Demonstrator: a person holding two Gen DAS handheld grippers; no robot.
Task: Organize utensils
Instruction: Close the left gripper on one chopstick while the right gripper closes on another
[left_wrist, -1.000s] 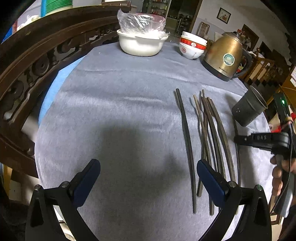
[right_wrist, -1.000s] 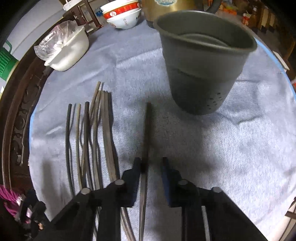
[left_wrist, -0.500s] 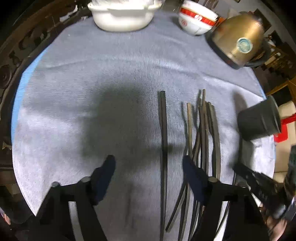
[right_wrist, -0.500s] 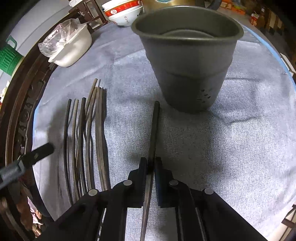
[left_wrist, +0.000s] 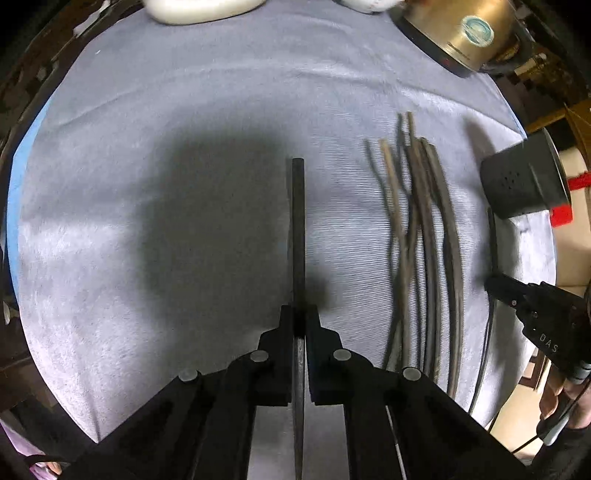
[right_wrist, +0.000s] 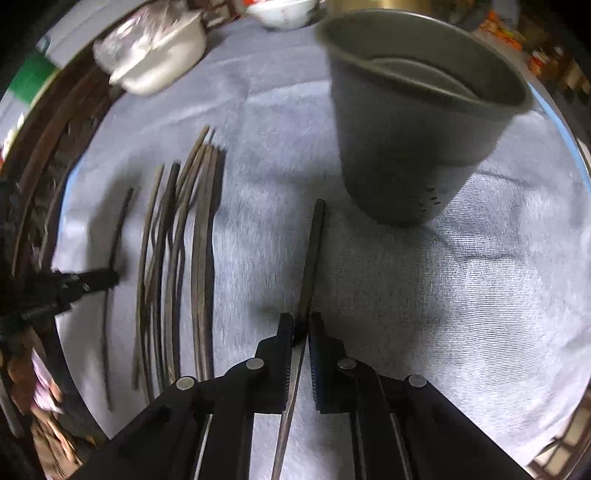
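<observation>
My left gripper (left_wrist: 299, 317) is shut on a dark chopstick (left_wrist: 297, 221) that points straight ahead over the grey cloth. My right gripper (right_wrist: 301, 325) is shut on another dark chopstick (right_wrist: 312, 254), its tip near the base of the grey utensil cup (right_wrist: 417, 122). Several loose chopsticks (left_wrist: 424, 240) lie in a bundle between the grippers; they also show in the right wrist view (right_wrist: 177, 258). The cup (left_wrist: 524, 181) stands at the right edge in the left wrist view, with the right gripper (left_wrist: 506, 291) below it. The left gripper (right_wrist: 92, 280) shows at the left in the right wrist view.
A grey cloth (left_wrist: 147, 240) covers the round table. A brass kettle (left_wrist: 465, 33) stands at the back right. A white pot (right_wrist: 159, 70) and a bowl (right_wrist: 284, 11) stand at the back. A carved wooden chair back (right_wrist: 40, 155) borders the table's left side.
My left gripper moved right over the single chopstick and closed on it. My right gripper closed fully on its chopstick and shifted, so the cup now sits to the upper right.
</observation>
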